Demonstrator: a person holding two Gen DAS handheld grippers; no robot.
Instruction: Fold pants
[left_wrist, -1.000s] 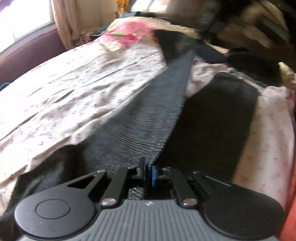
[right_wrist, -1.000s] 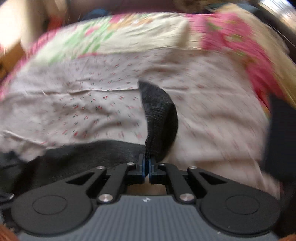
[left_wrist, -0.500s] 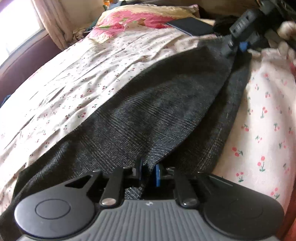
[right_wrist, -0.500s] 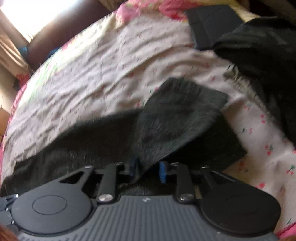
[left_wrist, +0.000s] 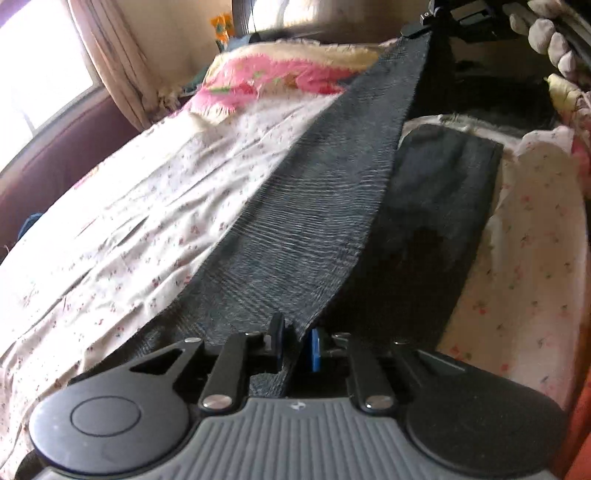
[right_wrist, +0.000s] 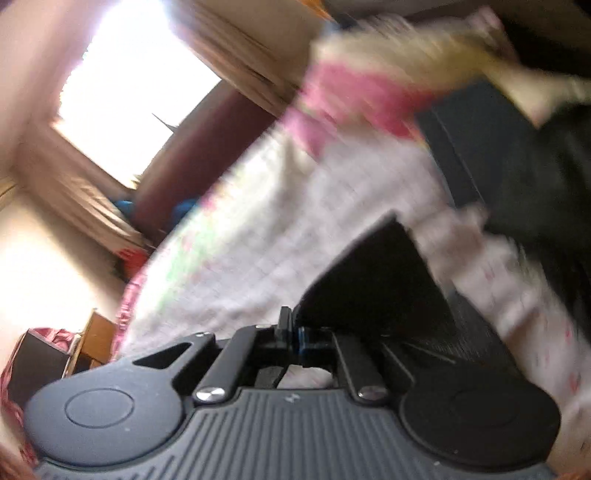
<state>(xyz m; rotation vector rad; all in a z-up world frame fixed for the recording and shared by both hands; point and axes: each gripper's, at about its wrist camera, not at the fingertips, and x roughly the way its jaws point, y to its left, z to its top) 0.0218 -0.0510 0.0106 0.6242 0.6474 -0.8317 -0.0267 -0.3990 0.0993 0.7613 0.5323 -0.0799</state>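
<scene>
The dark grey pants (left_wrist: 317, 229) are stretched taut above the bed between my two grippers. My left gripper (left_wrist: 295, 343) is shut on one end of the raised pant leg. The other end runs up to my right gripper (left_wrist: 417, 27) at the far top. A second dark layer of the pants (left_wrist: 436, 221) lies flat on the sheet under the raised leg. In the blurred right wrist view my right gripper (right_wrist: 293, 334) is shut on the dark cloth (right_wrist: 373, 280), which hangs to the right of the jaws.
The bed has a white floral sheet (left_wrist: 155, 206) and a pink and yellow pillow (left_wrist: 266, 77) at its head. A window and curtain (left_wrist: 107, 55) stand at the left. Dark clothes (left_wrist: 498, 92) lie heaped at the far right. An orange edge (left_wrist: 580, 406) borders the bed.
Both grippers have lifted the pant leg off the bed and pulled it taut. The right gripper has swung upward and tilted, so its view now shows the window and wall.
</scene>
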